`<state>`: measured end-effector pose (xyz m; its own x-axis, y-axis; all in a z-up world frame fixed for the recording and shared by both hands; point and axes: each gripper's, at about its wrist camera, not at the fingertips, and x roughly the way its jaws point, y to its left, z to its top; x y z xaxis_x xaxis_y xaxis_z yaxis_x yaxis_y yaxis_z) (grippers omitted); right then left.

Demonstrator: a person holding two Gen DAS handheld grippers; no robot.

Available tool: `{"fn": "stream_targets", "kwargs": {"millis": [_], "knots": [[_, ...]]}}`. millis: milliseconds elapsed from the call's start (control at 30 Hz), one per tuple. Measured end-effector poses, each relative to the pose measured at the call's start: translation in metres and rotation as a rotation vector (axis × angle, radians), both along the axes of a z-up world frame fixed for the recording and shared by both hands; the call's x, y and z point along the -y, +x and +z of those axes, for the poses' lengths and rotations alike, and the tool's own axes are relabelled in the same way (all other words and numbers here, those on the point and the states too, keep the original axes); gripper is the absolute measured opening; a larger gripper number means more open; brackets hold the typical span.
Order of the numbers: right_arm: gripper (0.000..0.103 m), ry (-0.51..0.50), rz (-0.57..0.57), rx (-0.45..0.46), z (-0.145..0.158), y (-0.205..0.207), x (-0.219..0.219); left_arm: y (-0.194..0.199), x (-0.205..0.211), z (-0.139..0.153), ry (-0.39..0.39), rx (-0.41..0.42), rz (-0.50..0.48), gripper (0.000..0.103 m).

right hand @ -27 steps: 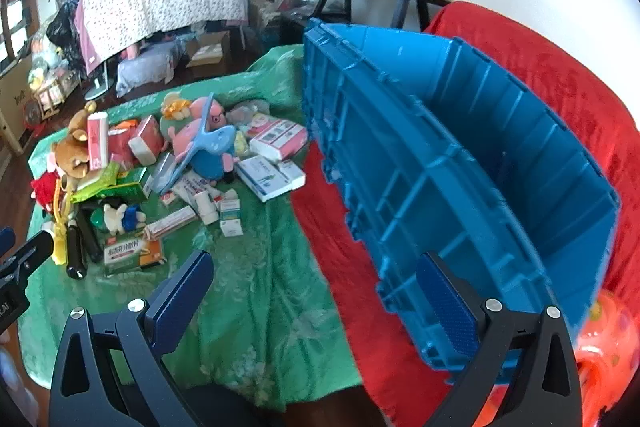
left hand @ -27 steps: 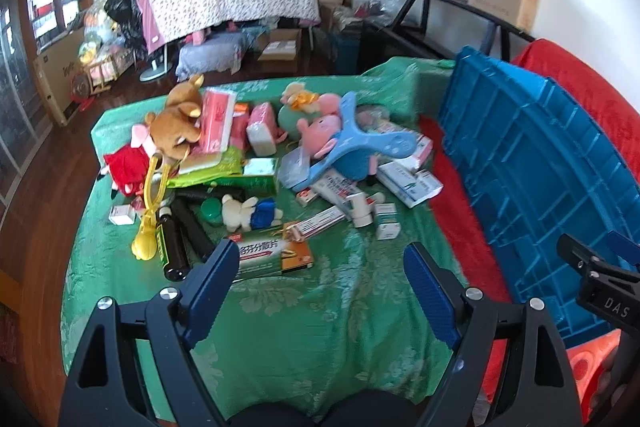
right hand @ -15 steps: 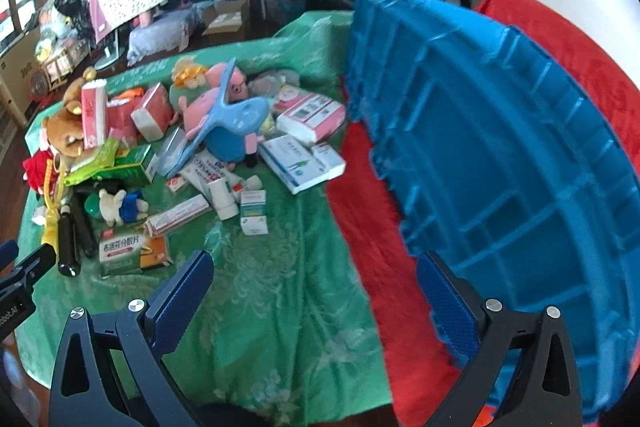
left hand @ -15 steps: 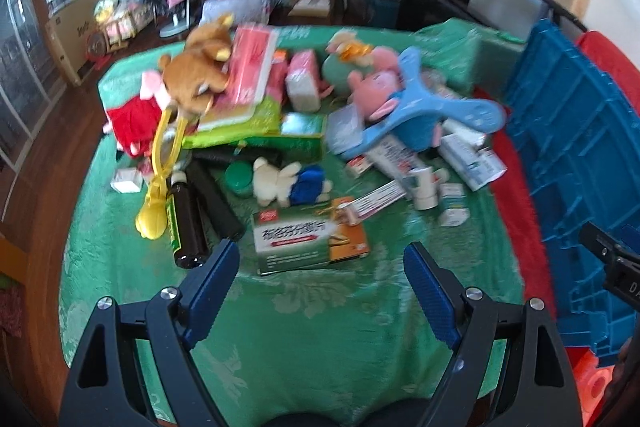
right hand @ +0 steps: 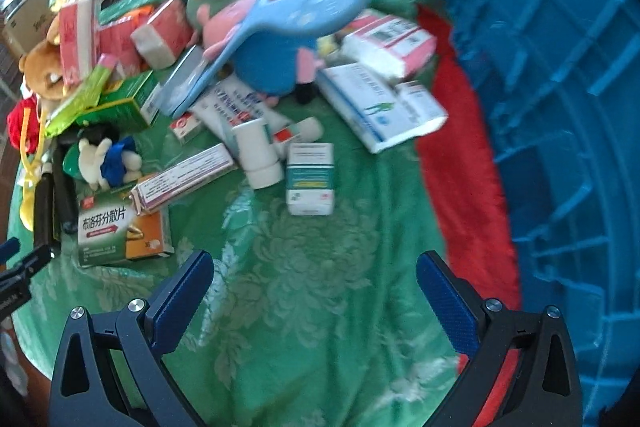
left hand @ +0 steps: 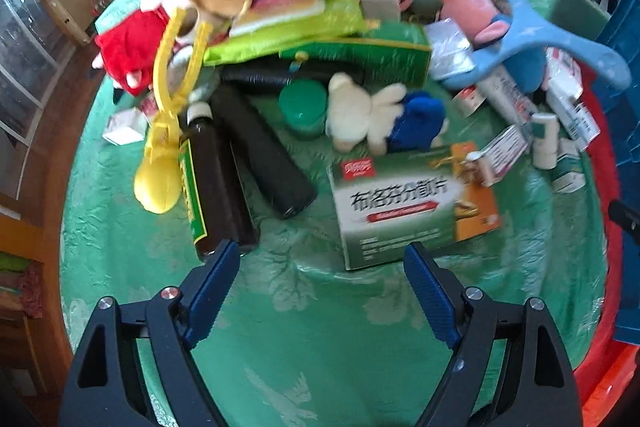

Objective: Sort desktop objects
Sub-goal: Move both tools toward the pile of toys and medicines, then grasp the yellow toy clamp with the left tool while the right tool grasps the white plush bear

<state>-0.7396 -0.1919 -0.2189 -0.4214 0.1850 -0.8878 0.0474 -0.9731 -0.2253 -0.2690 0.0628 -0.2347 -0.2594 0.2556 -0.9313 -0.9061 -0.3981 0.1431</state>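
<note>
Both our grippers point steeply down at the green tablecloth point(left hand: 304, 327) with nothing between their fingers. Our left gripper point(left hand: 320, 267) stands wide, empty cloth beneath it. Just beyond its right fingertip lies the green medicine box point(left hand: 396, 215), flat on the cloth, with an orange panel at its right end; bold Chinese characters reading 布洛芬分散片 run across its face above a red band whose smaller print is too blurred to read, and a red logo patch sits in its top left corner. Just past the left fingertip ends a dark brown bottle point(left hand: 214, 183) with a green and yellow label along its side, lying beside a black cylinder point(left hand: 260, 155) and a yellow plastic scoop point(left hand: 160, 167). Behind the box lie a white and blue plush toy point(left hand: 380, 119) and a green round lid point(left hand: 303, 107).

Our right gripper point(right hand: 314, 269) is spread at its widest over bare cloth. Ahead of it, apart from the fingers, lies a small white and teal carton point(right hand: 310, 177), its print unreadable, touching a white tube-shaped bottle point(right hand: 258, 151). A long pink-edged box point(right hand: 186, 179) lies to their left, its end overlapping the same green medicine box. The blue crate point(right hand: 560, 107) rises along the right on red fabric point(right hand: 460, 155).
</note>
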Motion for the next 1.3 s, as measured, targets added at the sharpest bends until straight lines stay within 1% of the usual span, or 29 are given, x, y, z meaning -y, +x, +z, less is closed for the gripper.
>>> {"fn": "stream_targets", "kwargs": {"millis": [33, 67, 100, 167, 233, 267, 333, 400, 433, 467, 500, 533, 600, 700, 733, 867, 900, 933, 967, 1033, 1067, 1133, 1167, 1233, 1267, 1300], "knots": [[0.103, -0.001, 0.009, 0.004, -0.002, -0.003, 0.004, -0.005, 0.001, -0.003, -0.005, 0.003, 0.004, 0.084], [0.103, -0.001, 0.028, 0.007, -0.006, -0.008, 0.011, -0.011, 0.003, -0.005, -0.007, 0.009, -0.017, 0.084], [0.103, -0.002, 0.042, 0.009, -0.008, -0.012, 0.017, -0.019, 0.005, -0.005, -0.002, 0.007, -0.008, 0.084], [0.102, -0.020, 0.086, 0.016, -0.012, -0.022, 0.032, -0.036, 0.008, -0.001, 0.016, -0.016, -0.005, 0.084], [0.102, -0.039, 0.111, 0.021, -0.015, -0.030, 0.049, -0.059, 0.008, 0.008, 0.034, -0.068, 0.023, 0.084], [0.102, -0.053, 0.145, 0.029, -0.018, -0.036, 0.063, -0.070, 0.007, 0.014, 0.046, -0.098, 0.017, 0.084], [0.102, -0.074, 0.175, 0.035, -0.022, -0.044, 0.083, -0.095, 0.003, 0.025, 0.066, -0.158, 0.022, 0.084], [0.099, -0.082, 0.226, 0.044, -0.029, -0.051, 0.109, -0.122, -0.003, 0.027, 0.072, -0.196, 0.020, 0.084], [0.095, -0.082, 0.256, 0.053, -0.033, -0.055, 0.122, -0.137, -0.006, 0.024, 0.051, -0.194, 0.020, 0.084], [0.089, -0.082, 0.279, 0.063, -0.037, -0.059, 0.134, -0.146, -0.009, 0.022, 0.046, -0.182, -0.014, 0.084], [0.085, -0.097, 0.266, 0.062, -0.040, -0.062, 0.143, -0.158, -0.010, 0.017, 0.040, -0.168, -0.015, 0.084], [0.082, -0.100, 0.281, 0.069, -0.043, -0.065, 0.151, -0.165, -0.011, 0.012, 0.032, -0.148, -0.019, 0.084], [0.082, -0.102, 0.307, 0.089, -0.053, -0.076, 0.168, -0.174, -0.014, 0.001, 0.019, -0.121, -0.046, 0.084], [0.082, -0.085, 0.334, 0.106, -0.064, -0.086, 0.187, -0.180, -0.017, -0.012, 0.004, -0.123, -0.075, 0.084], [0.082, -0.090, 0.319, 0.102, -0.066, -0.088, 0.192, -0.181, -0.020, -0.016, -0.002, -0.121, -0.085, 0.084], [0.082, -0.032, 0.380, 0.128, -0.080, -0.098, 0.214, -0.185, -0.030, -0.033, -0.027, -0.099, -0.140, 0.084], [0.082, -0.018, 0.381, 0.131, -0.083, -0.100, 0.218, -0.184, -0.032, -0.038, -0.034, -0.096, -0.152, 0.084], [0.082, 0.001, 0.392, 0.137, -0.088, -0.102, 0.221, -0.183, -0.034, -0.040, -0.042, -0.097, -0.160, 0.081], [0.082, 0.019, 0.403, 0.145, -0.093, -0.106, 0.226, -0.183, -0.036, -0.043, -0.044, -0.084, -0.168, 0.080], [0.083, 0.024, 0.407, 0.157, -0.102, -0.111, 0.231, -0.187, -0.038, -0.044, -0.034, -0.048, -0.159, 0.079], [0.084, 0.018, 0.403, 0.170, -0.108, -0.113, 0.234, -0.187, -0.039, -0.045, -0.035, -0.037, -0.186, 0.079], [0.090, 0.001, 0.409, 0.204, -0.122, -0.119, 0.239, -0.191, -0.041, -0.046, -0.031, -0.002, -0.184, 0.077], [0.093, 0.006, 0.406, 0.216, -0.129, -0.121, 0.240, -0.192, -0.042, -0.047, -0.029, 0.009, -0.209, 0.075], [0.096, -0.005, 0.383, 0.237, -0.141, -0.124, 0.239, -0.192, -0.043, -0.047, -0.018, 0.021, -0.223, 0.074], [0.102, -0.028, 0.372, 0.260, -0.149, -0.126, 0.237, -0.192, -0.044, -0.047, -0.015, 0.026, -0.267, 0.072], [0.103, -0.037, 0.369, 0.253, -0.151, -0.126, 0.237, -0.192, -0.044, -0.047, -0.014, 0.034, -0.289, 0.072]]}}
